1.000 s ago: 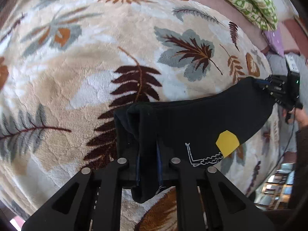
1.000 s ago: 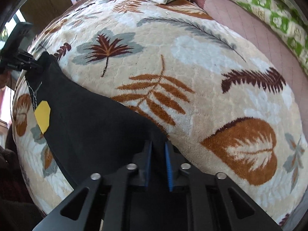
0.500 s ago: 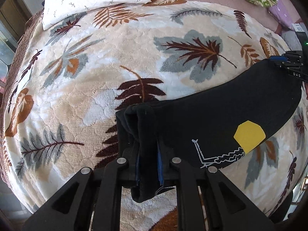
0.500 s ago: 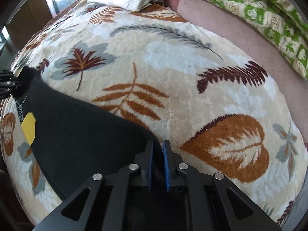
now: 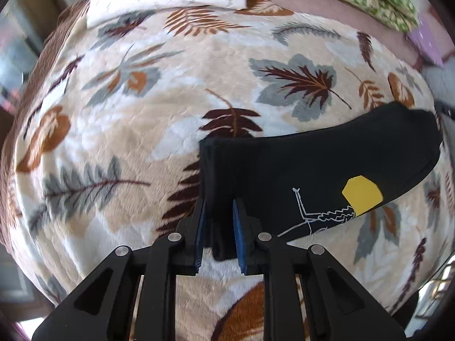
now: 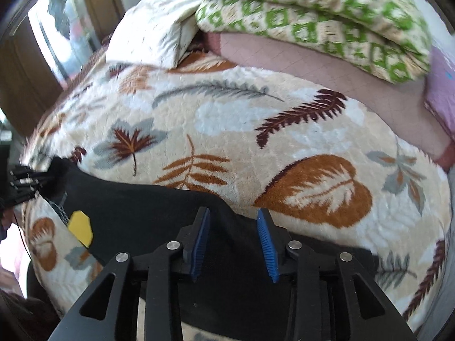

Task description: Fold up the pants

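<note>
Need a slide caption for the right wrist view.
Right gripper open over black pants laid on the leaf-print blanket.

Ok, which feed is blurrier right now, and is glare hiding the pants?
Right wrist is blurrier: the green quilt and window side smear. Left wrist is mostly sharp, soft at the left rim. Both bulge with fisheye; no glare on the pants, which read flat black.

The pants point(image 6: 148, 216) run under the right gripper's fingers point(image 6: 264, 241) and off the frame's bottom edge.
</note>
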Available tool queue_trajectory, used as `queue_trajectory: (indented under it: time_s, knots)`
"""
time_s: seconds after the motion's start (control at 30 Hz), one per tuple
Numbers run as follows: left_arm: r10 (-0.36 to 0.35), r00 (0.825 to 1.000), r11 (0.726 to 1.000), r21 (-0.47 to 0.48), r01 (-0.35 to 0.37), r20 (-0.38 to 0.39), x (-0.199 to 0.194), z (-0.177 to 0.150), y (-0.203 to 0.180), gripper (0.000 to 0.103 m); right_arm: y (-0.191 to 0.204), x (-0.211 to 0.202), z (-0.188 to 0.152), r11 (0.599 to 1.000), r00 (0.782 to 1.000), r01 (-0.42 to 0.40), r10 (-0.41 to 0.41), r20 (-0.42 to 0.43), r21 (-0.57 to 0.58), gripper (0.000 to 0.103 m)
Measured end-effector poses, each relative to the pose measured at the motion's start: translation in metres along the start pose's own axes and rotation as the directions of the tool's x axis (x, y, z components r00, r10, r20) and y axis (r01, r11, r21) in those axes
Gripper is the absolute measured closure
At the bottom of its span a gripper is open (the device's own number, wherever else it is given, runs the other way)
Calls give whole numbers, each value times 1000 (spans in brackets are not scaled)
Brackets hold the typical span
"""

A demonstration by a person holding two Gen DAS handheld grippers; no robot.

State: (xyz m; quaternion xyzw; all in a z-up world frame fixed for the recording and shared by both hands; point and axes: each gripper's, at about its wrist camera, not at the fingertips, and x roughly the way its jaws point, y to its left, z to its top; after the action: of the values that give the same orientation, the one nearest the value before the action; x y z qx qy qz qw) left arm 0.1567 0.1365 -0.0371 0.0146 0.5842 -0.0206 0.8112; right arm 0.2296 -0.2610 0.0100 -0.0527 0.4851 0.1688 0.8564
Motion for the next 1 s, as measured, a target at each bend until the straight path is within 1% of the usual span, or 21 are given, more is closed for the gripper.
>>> queue_trajectory:
  time_s: [0.07, 0.1, 0.13, 0.2, 0.3, 0.4, 0.47, 0.5, 0.53, 0.6, 0.63, 0.67, 0.7, 0.73, 0.77, 0.8, 0.83, 0.87, 0.9, 0.97, 1.0]
  knots:
    - [-36, 999, 997, -61, 37, 3, -8, -3, 13, 87, -12, -19, -7, 997, 1000, -11, 9, 29, 73, 64]
    - [-49, 999, 995, -86, 49, 10, -11, -5, 18, 87, -22, -32, -14, 992, 999, -8, 1, 52, 127, 60]
    - [-52, 998, 993, -104, 54, 19, -17, -8, 21, 87, -30, -41, -19, 987, 998, -5, -6, 68, 163, 55]
    - [-52, 998, 992, -115, 55, 27, -24, -11, 23, 87, -50, -60, -36, 967, 994, -13, -15, 106, 256, 48]
    - [-89, 996, 989, -115, 92, 30, -32, -12, 12, 87, -77, -83, -64, 929, 989, -25, -30, 142, 370, 46]
    - [-140, 990, 986, -88, 142, 25, -36, -9, -16, 86, -104, -96, -98, 877, 986, -36, -48, 161, 479, 46]
    - [-182, 983, 981, -65, 183, 19, -37, -6, -39, 77, -120, -97, -119, 836, 987, -43, -50, 154, 547, 43]
    - [-199, 980, 978, -55, 200, 18, -37, -5, -51, 69, -125, -94, -127, 817, 987, -62, -33, 154, 573, 44]
    - [-218, 976, 975, -40, 219, 17, -37, -3, -66, 66, -130, -91, -133, 801, 986, -85, -16, 163, 593, 44]
    - [-267, 964, 963, -24, 268, 6, -35, 2, -96, 66, -137, -85, -141, 765, 982, -132, 13, 190, 631, 44]
    - [-308, 951, 951, -30, 307, -8, -32, 5, -111, 66, -141, -79, -143, 740, 978, -162, 35, 204, 652, 44]
    - [-363, 932, 931, -43, 361, -23, -28, 8, -126, 66, -144, -73, -143, 718, 975, -185, 49, 216, 671, 44]
    - [-400, 916, 916, -57, 398, -38, -24, 11, -139, 66, -145, -69, -143, 703, 973, -198, 57, 223, 683, 44]
    - [-440, 896, 896, -85, 435, -61, -18, 14, -155, 66, -146, -64, -144, 689, 972, -208, 66, 226, 694, 44]
    - [-477, 876, 877, -110, 468, -77, -12, 17, -168, 66, -147, -57, -141, 680, 971, -215, 74, 227, 701, 44]
    - [-515, 852, 854, -142, 501, -94, -4, 19, -181, 66, -148, -51, -140, 675, 972, -215, 75, 225, 706, 44]
    - [-543, 832, 835, -166, 524, -108, 2, 21, -194, 66, -148, -48, -141, 671, 972, -214, 76, 222, 710, 44]
    - [-559, 820, 825, -180, 536, -121, 8, 23, -204, 66, -149, -43, -140, 665, 971, -221, 84, 222, 714, 44]
    - [-568, 812, 818, -194, 541, -135, 13, 25, -213, 66, -149, -39, -139, 657, 969, -232, 97, 226, 717, 44]
    - [-580, 798, 810, -228, 541, -164, 25, 30, -228, 66, -150, -32, -140, 646, 970, -233, 106, 218, 727, 44]
    - [-590, 791, 800, -253, 544, -163, 29, 33, -231, 66, -151, -29, -141, 638, 969, -243, 118, 219, 730, 44]
